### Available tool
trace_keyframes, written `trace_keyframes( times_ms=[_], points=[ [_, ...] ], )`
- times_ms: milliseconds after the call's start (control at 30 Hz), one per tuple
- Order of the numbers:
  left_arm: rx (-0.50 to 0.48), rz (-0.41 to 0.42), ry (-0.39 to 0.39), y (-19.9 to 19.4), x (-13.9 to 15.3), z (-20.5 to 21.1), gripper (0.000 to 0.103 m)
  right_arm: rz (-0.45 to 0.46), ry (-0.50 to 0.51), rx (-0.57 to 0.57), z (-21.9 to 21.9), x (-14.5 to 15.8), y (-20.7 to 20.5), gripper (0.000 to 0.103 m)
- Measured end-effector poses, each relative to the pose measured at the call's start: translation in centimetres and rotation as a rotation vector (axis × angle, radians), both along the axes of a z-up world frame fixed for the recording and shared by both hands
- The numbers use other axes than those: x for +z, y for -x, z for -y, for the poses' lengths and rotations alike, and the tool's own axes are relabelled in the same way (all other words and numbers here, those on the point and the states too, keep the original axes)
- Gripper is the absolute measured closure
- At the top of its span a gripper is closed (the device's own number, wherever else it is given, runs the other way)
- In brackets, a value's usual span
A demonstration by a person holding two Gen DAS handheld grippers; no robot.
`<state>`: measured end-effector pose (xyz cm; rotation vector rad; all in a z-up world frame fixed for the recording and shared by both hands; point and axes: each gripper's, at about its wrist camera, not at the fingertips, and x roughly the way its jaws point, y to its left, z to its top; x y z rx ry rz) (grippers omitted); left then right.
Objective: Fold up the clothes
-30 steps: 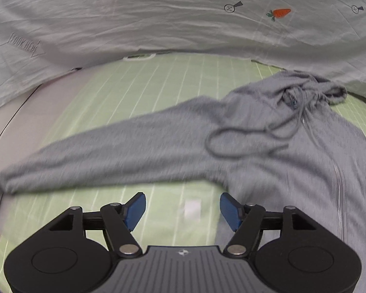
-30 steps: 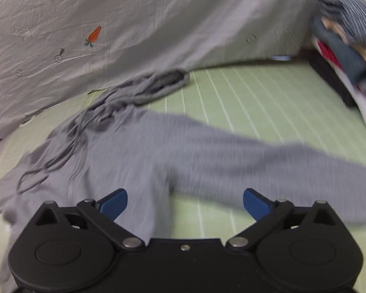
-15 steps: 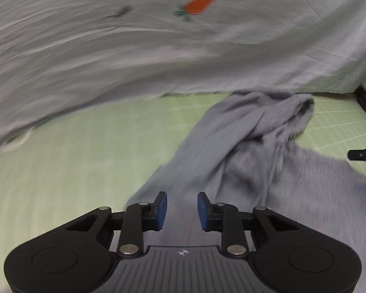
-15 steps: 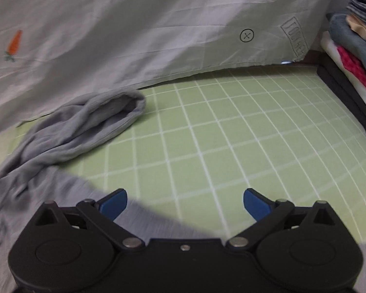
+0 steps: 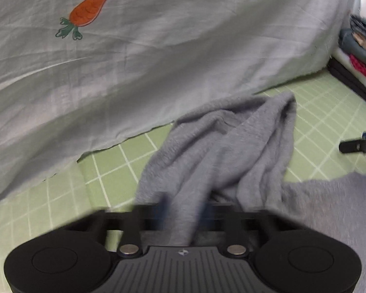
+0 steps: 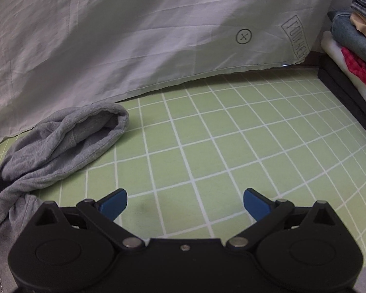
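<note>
A grey hoodie (image 5: 231, 146) lies on the green grid mat (image 5: 109, 171), its hood bunched toward the far sheet. My left gripper (image 5: 184, 210) is closing on a fold of the hoodie near the hood; the fabric runs between its blurred fingers and is pinched there. In the right wrist view the hood (image 6: 73, 131) lies at the left. My right gripper (image 6: 185, 201) hangs wide open over bare mat (image 6: 231, 146) to the right of the hood, with nothing between its blue pads. One right finger (image 5: 358, 145) shows at the left wrist view's right edge.
A pale grey sheet (image 5: 158, 48) with a carrot print hangs along the back of the mat. A stack of folded clothes (image 6: 353, 44) sits on a black block at the far right. The hoodie's body spreads at lower right (image 5: 329, 207).
The left gripper swung from the sleeve side over to the hood and its jaws closed from wide onto the grey fabric. The right gripper moved off the hoodie's body to bare mat, still open.
</note>
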<state>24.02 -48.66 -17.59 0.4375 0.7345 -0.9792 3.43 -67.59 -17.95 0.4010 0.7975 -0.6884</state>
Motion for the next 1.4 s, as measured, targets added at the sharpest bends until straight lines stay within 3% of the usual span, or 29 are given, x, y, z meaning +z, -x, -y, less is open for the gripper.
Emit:
trace_keyframes(
  times_ms=[67,167,233,400,467,533,600,667,733,767,800,833,967,1067,1167,1267,1333,1367,1400],
  points=[
    [0.080,-0.032,0.086,-1.5,0.9,-1.0,0.091,0.008,-0.001,0.007,-0.2,0.0,-0.5,0.000],
    [0.277,-0.048,0.209,-4.6,2.3,-3.7,0.091,0.013,0.036,0.026,-0.7,0.2,-1.5,0.000],
    [0.388,-0.123,0.279,-6.8,2.2,-5.9,0.090,0.013,0.057,0.043,-1.1,0.4,-2.1,0.000],
    [0.411,-0.142,0.193,-6.7,0.4,-7.1,0.088,0.086,-0.022,0.081,-1.3,0.5,-4.0,0.000],
    [0.436,-0.165,0.212,-6.6,0.1,-7.4,0.086,0.119,-0.067,0.102,-1.5,0.6,-5.4,0.001],
    [0.455,-0.179,0.218,-6.7,0.0,-7.4,0.086,0.157,-0.111,0.145,-1.8,0.6,-7.1,0.012],
    [0.460,-0.184,0.213,-7.0,-0.2,-7.2,0.086,0.175,-0.157,0.182,-2.2,0.3,-8.8,0.032],
    [0.460,-0.189,0.211,-7.2,-0.3,-7.2,0.086,0.184,-0.183,0.215,-2.4,-0.1,-10.4,0.044],
    [0.463,-0.201,0.214,-7.5,-0.5,-7.4,0.085,0.187,-0.178,0.238,-2.6,-0.3,-11.7,0.048],
    [0.465,-0.208,0.224,-7.6,-0.5,-7.6,0.086,0.187,-0.166,0.247,-2.6,-0.4,-12.2,0.059],
    [0.468,-0.216,0.236,-7.7,-0.6,-7.7,0.088,0.181,-0.160,0.259,-2.6,-0.5,-12.8,0.100],
    [0.468,-0.221,0.248,-7.8,-0.5,-7.8,0.091,0.171,-0.158,0.271,-2.3,-0.6,-13.5,0.097],
    [0.454,-0.192,0.281,-8.3,0.5,-7.8,0.091,0.218,-0.025,0.265,-0.9,1.4,-15.2,0.099],
    [0.440,-0.183,0.256,-8.7,0.0,-7.2,0.091,0.260,-0.031,0.237,1.1,2.6,-16.4,0.099],
    [0.445,-0.189,0.234,-8.6,-0.9,-6.5,0.089,0.188,0.023,0.263,1.3,1.9,-18.0,0.099],
    [0.474,-0.228,0.227,-8.8,-0.2,-6.5,0.075,0.118,0.008,0.292,0.9,1.1,-18.9,0.097],
    [0.475,-0.240,0.229,-8.5,0.9,-6.9,0.065,0.099,0.039,0.298,0.3,1.7,-18.6,0.068],
    [0.471,-0.228,0.231,-8.1,1.7,-7.2,0.057,0.115,0.062,0.292,0.0,2.4,-17.8,0.037],
    [0.473,-0.206,0.233,-7.5,2.6,-7.8,0.051,0.144,0.084,0.281,-0.3,3.2,-16.7,0.017]
  ],
)
